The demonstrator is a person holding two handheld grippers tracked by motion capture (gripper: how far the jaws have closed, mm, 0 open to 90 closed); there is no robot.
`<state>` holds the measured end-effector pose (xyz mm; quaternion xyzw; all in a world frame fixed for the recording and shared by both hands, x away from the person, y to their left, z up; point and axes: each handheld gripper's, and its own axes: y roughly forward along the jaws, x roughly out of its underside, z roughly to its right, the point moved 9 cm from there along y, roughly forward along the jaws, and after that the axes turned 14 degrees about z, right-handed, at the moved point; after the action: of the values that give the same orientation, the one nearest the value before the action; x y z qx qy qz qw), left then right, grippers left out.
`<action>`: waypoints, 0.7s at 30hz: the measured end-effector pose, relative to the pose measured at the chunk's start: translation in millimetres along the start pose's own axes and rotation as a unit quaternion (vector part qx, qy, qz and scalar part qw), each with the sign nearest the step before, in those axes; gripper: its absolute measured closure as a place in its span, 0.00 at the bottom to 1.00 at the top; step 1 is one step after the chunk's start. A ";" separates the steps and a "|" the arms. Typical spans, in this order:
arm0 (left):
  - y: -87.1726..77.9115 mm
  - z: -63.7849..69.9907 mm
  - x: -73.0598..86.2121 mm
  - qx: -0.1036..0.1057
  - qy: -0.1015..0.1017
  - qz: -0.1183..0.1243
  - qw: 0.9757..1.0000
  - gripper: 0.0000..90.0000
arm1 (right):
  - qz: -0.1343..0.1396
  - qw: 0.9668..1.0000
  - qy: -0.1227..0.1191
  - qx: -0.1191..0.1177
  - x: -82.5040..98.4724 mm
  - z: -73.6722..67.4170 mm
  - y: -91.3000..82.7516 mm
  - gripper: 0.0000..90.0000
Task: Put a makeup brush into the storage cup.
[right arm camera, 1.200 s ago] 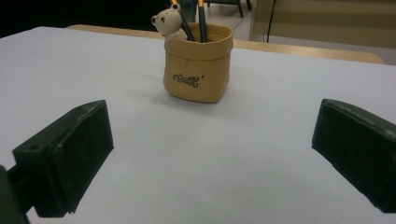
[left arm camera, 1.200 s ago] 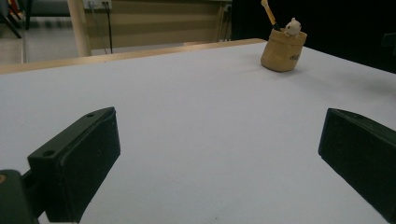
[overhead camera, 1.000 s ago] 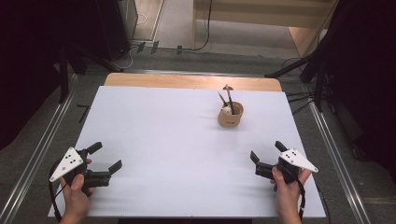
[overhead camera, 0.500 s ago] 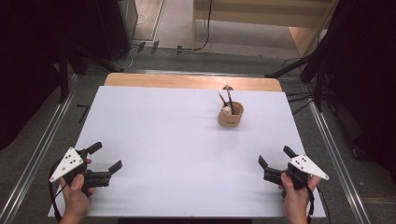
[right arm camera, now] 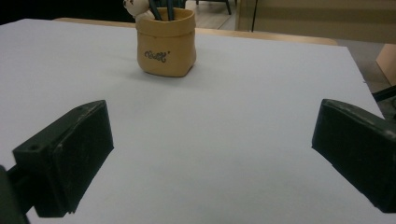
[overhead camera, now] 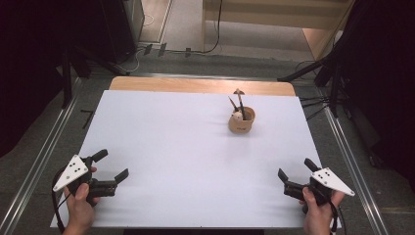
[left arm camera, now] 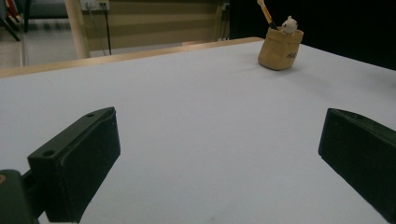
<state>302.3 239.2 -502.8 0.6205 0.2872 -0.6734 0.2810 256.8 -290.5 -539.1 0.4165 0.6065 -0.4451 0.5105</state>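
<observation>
Two open grippers, one small pot far off on the sheet.

I have the left gripper (overhead camera: 113,165) at the near left corner and the right gripper (overhead camera: 296,171) at the near right corner, both with jaws spread wide and nothing between them. The pot (overhead camera: 242,120) stands upright toward the far right of the white table (overhead camera: 186,161), well apart from both, with thin sticks (overhead camera: 241,105) and a little bear figure (right arm camera: 137,8) poking out of it. My worry is the reach: the pot looks light and top-heavy, so if I come in low and clip its side with one jaw, it may tip and spill the sticks. Snagging a stick on approach could drag it over too.
</observation>
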 end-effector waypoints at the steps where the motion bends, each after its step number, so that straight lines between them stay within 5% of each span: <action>1: 0.1 0.2 0.0 0.000 0.000 0.000 1.000 0.00 | 0.001 1.000 0.001 0.000 -0.3 0.5 -1.1 0.00; 21: 1.6 1.3 0.7 0.001 0.000 -0.004 1.000 0.00 | -0.005 1.000 0.010 -0.003 6.2 4.6 -7.4 0.00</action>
<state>302.6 237.1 -503.5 0.6196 0.2893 -0.6749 0.2773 250.0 -296.6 -544.8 0.4162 0.6150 -0.4420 0.5031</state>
